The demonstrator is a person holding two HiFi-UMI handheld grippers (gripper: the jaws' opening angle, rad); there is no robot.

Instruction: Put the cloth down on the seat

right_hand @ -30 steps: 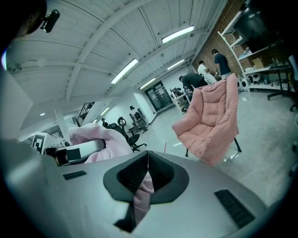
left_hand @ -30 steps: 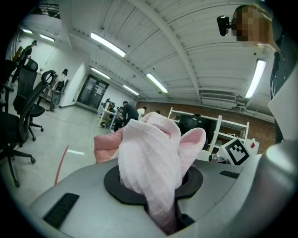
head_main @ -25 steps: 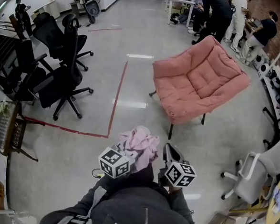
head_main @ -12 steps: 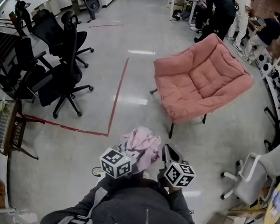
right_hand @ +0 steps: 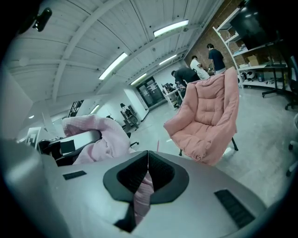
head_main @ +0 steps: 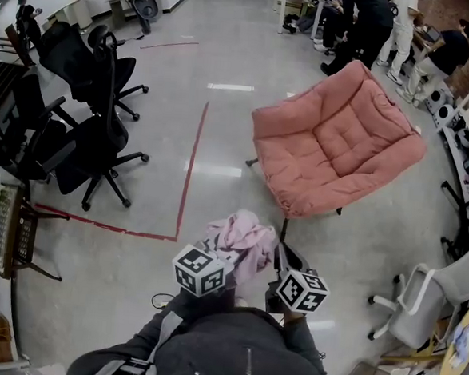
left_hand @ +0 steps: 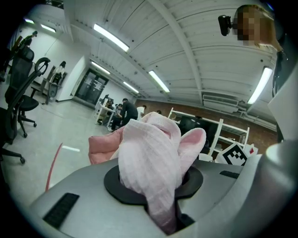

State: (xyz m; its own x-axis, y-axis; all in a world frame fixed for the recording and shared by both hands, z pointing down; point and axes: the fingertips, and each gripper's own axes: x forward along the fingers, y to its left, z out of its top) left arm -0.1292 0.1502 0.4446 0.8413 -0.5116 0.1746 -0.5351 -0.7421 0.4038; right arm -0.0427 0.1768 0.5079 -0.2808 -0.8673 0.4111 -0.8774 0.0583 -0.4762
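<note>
A crumpled pale pink cloth (head_main: 243,238) hangs in the air in front of my body, held between both grippers. The left gripper (head_main: 220,254) is shut on a thick bunch of the cloth (left_hand: 151,158), which bulges up out of its jaws. The right gripper (head_main: 282,257) is shut, with a thin strip of the cloth (right_hand: 141,197) pinched low between its pads. The seat, a padded pink chair (head_main: 334,137) on thin dark legs, stands on the floor just ahead and to the right. In the right gripper view the pink chair (right_hand: 207,118) is empty.
Black office chairs (head_main: 87,124) stand at the left beside a red tape line (head_main: 189,167) on the floor. A grey swivel chair (head_main: 443,289) is at the right. Several people (head_main: 374,20) work at tables behind the pink chair. A low shelf (head_main: 7,227) sits at the left edge.
The floor tape and the pink chair have slid a little toward me, so I have moved forward. Both grippers keep the cloth in the same hold.
</note>
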